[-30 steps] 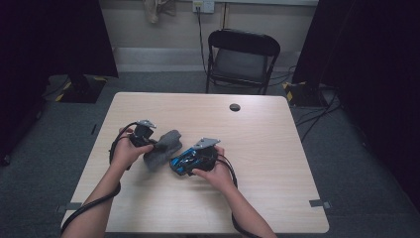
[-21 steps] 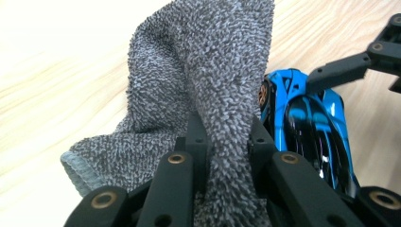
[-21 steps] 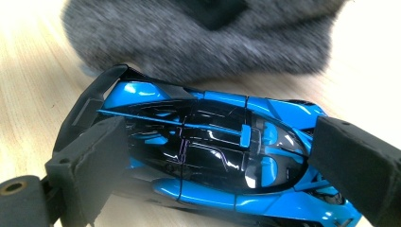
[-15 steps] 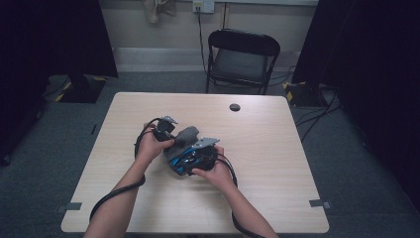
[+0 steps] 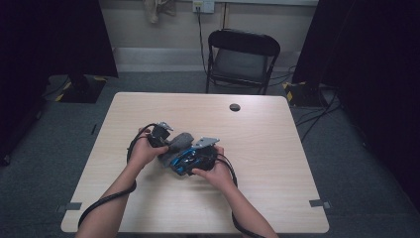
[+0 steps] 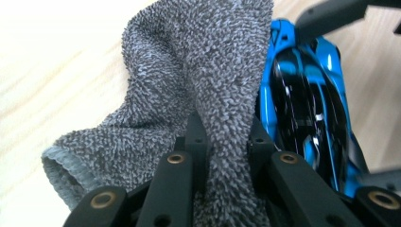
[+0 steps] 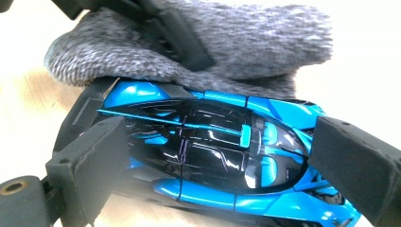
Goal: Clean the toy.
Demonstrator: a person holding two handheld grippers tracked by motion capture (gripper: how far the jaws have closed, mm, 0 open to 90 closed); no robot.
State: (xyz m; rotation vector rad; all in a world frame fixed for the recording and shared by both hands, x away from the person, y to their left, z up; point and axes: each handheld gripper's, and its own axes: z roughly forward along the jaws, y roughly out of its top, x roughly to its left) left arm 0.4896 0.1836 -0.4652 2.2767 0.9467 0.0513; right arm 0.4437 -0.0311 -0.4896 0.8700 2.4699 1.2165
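L tongs [image 6: 222,137]: jaws nearly shut, pinching a fold of the grey terry-cloth rag [image 6: 189,80]; cloth bunched btwn the black tips.
R tongs [image 7: 222,161]: jaws spread wide, clamped nose-to-tail on the glossy blue-and-black toy sports car [image 7: 208,151]; pads touch both ends.
Rag: draped over one long side of the car, touching it; loose hem lies on the counter.
Car: lengthwise btwn R jaws, roof up, low over the counter, abt centre, slightly twd person's side.
Hands: both close together in high view, L tongs [image 5: 159,135] just beside R tongs [image 5: 200,154].
Counter: light wood-grain top [image 5: 267,148]; small round black disc [image 5: 235,107] near far edge, well apart.
Beyond: black folding chair [image 5: 242,59] behind counter.
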